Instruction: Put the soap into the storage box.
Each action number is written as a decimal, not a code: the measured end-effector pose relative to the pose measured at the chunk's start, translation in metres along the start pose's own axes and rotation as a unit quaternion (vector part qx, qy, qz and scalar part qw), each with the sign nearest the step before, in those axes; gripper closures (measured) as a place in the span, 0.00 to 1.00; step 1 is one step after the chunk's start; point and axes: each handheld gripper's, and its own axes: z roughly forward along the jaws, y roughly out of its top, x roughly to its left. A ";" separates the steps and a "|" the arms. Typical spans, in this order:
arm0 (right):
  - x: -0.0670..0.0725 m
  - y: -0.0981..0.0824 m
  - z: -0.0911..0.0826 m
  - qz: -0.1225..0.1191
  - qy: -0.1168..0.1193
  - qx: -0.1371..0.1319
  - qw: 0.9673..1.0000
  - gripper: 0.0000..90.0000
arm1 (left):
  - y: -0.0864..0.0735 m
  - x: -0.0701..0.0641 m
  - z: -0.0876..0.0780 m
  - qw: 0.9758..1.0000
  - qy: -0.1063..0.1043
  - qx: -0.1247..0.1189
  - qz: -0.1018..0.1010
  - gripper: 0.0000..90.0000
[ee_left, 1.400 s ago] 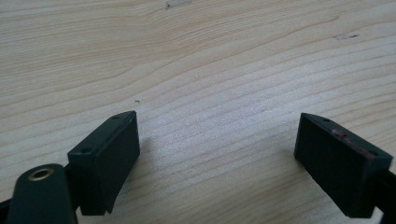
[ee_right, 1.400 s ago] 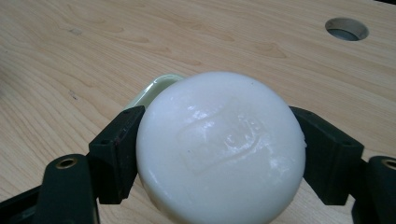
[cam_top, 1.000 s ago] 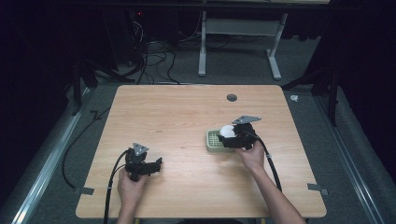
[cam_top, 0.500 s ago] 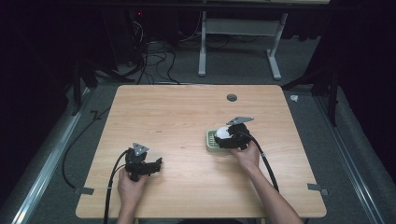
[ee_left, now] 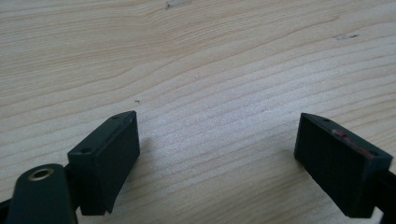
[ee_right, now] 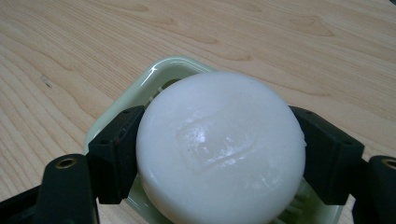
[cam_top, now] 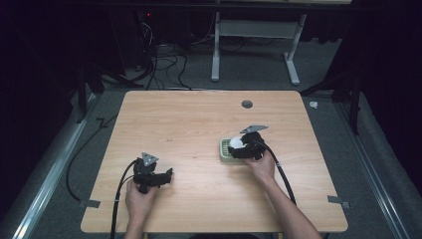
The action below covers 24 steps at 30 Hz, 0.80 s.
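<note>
Toward the table's (cam_top: 189, 114) right edge, the right gripper (ee_right: 219, 154) clamps a round white soap bar (ee_right: 219, 144), likely firm and slippery, by its sides over a pale green soap dish (ee_right: 154, 79); the left gripper (ee_left: 219, 158) gapes empty.

Table top (cam_top: 189, 119): pale wood grain, smooth, matt.
Soap bar (ee_right: 219, 144): white, waxy, smooth, faint sheen.
Soap dish (ee_right: 156, 77): pale green plastic, glossy.
Right gripper (ee_right: 219, 154): matt black plastic pads, brass-coloured rivets.
Left gripper (ee_left: 217, 158): matt black plastic.
Floor (cam_top: 59, 199): grey carpet, rough.
</note>
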 end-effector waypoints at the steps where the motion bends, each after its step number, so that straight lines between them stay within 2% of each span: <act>1: 0.000 0.000 0.001 -0.001 0.000 0.003 1.000 0.27 | 0.000 0.000 0.000 1.000 0.000 0.000 0.000 0.16; 6: -0.001 -0.001 0.004 0.000 0.001 0.006 1.000 0.27 | 0.000 0.000 0.000 1.000 0.000 -0.001 0.000 0.16; 15: -0.007 0.003 -0.014 0.014 0.016 -0.038 0.999 0.24 | 0.000 0.000 0.000 1.000 0.000 -0.001 0.000 0.16; 24: -0.010 0.005 -0.026 0.019 0.021 -0.059 0.998 0.24 | 0.000 0.000 0.000 1.000 0.000 -0.001 0.000 0.16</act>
